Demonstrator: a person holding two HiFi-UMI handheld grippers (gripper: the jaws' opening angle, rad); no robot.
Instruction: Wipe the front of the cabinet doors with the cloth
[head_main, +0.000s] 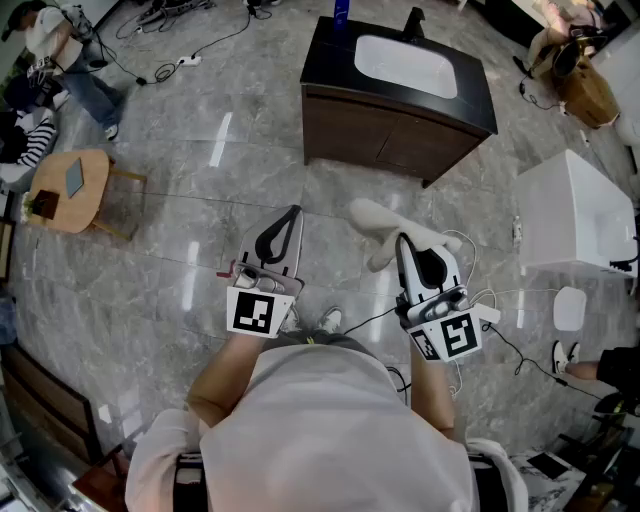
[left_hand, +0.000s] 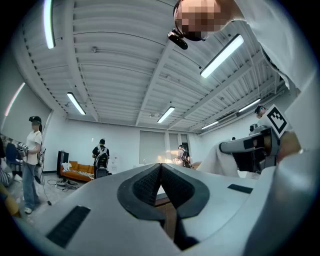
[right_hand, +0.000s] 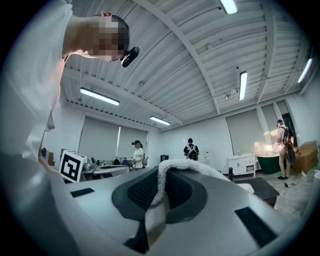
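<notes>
Nearest me, the left tongs (head_main: 291, 216) are pressed together, pads meeting, with nothing between them in the left gripper view. The right tongs (head_main: 402, 241) are clamped on the cloth (head_main: 383, 222). The right gripper view shows a fold pinched between the pads, and in the head view the rest flops forward and leftward past the tips, above the floor (head_main: 200, 200), touching nothing I can see. Judgement: the cloth is light, soft and limp, with a looped pile. It should drape and bunch, not slip. I'd hold it at a thick fold, with a wad ahead of the tips so the hard tongs never scrape wood. Farther ahead is the cabinet (head_main: 472, 102), with a black top and white basin (head_main: 405, 65). It is well apart from both tongs, its doors (head_main: 375, 142) facing me. Wiping not yet started, by my reading.
</notes>
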